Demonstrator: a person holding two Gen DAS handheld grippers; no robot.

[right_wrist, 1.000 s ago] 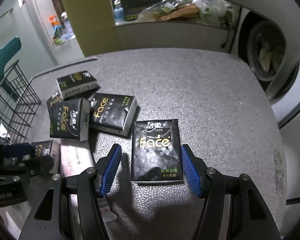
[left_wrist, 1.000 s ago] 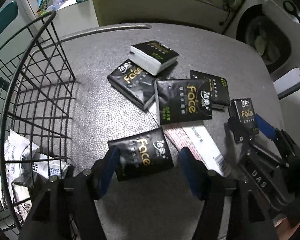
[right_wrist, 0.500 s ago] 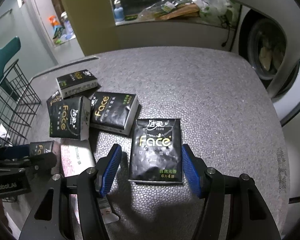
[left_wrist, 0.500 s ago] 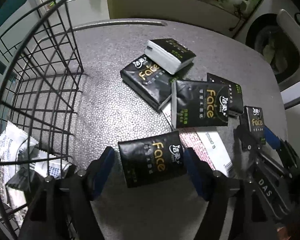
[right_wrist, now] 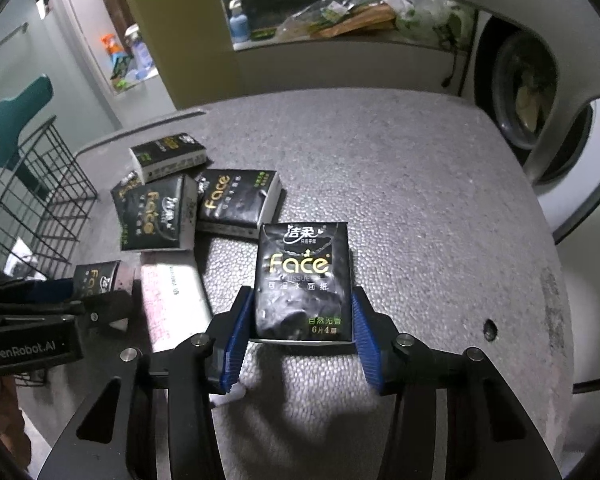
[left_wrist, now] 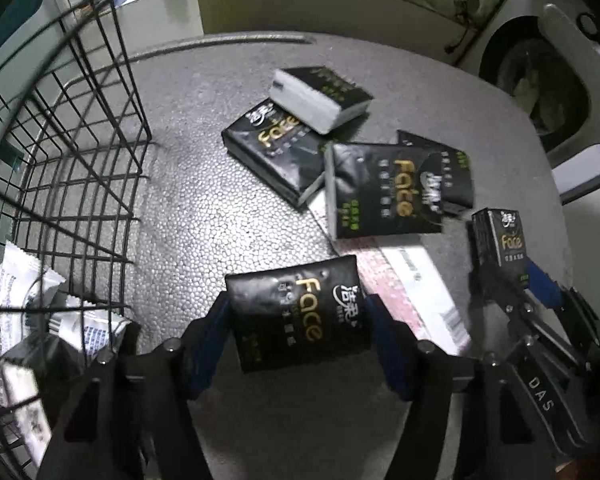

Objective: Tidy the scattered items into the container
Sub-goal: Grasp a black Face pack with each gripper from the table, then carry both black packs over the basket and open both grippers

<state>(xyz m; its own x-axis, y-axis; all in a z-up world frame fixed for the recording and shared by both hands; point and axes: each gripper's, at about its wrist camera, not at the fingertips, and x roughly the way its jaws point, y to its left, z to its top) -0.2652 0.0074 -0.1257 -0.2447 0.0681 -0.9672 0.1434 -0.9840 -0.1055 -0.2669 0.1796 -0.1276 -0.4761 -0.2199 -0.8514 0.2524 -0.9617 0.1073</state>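
My left claw (left_wrist: 298, 320) grips one black tissue pack (left_wrist: 298, 314) just right of the wire basket (left_wrist: 60, 152). My right claw (right_wrist: 300, 328) has just been closing and now clamps another pack (right_wrist: 303, 280), well right of the basket on the counter (right_wrist: 420, 200), beside four loose packs (right_wrist: 236, 200).

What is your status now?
Left gripper shut on tissue pack. Right gripper just closed on second pack. Wire basket at left, way open.

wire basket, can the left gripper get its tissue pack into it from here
Probably yes: the left gripper grips a tissue pack, and the wire basket stands open-topped just beside it, nothing between.
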